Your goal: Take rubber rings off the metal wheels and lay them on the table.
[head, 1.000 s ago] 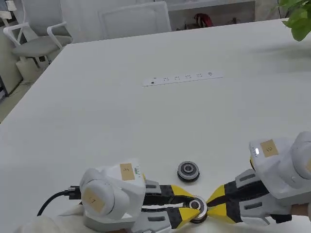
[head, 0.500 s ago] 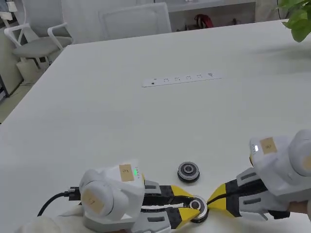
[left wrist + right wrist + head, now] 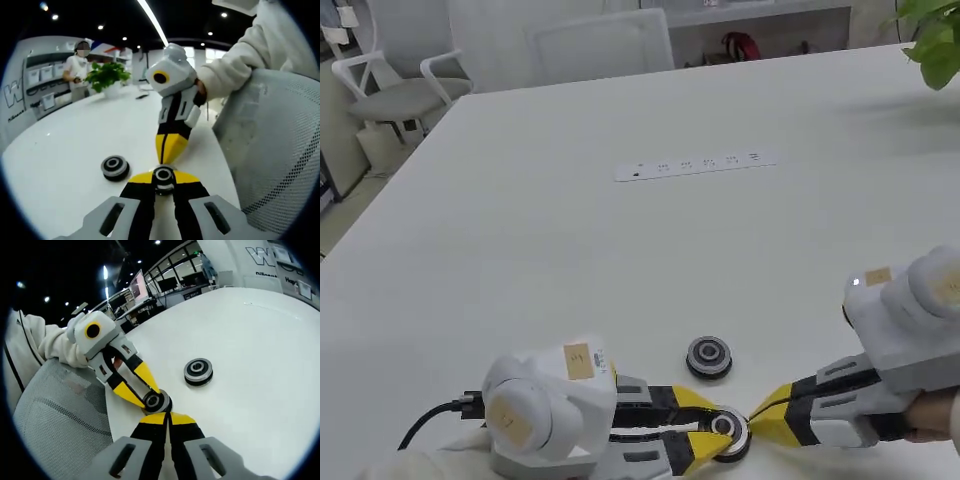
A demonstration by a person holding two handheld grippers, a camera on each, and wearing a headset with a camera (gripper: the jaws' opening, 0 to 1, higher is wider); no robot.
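Clamping one metal wheel [image 3: 728, 428] between its yellow jaws, the left gripper [image 3: 163, 178] is holding it at the near edge of the table [image 3: 570, 230]. The right gripper [image 3: 168, 415] is meeting it from the opposite side, jaws pressed together, tips touching the wheel's rim. Whether they are pinching the rubber ring, I cannot tell. A second wheel [image 3: 709, 356] is lying flat just beyond, apart from both grippers, dark ring on.

White power strip [image 3: 696, 164], leafy green plant [image 3: 932, 40]; grey chair [image 3: 395, 85]
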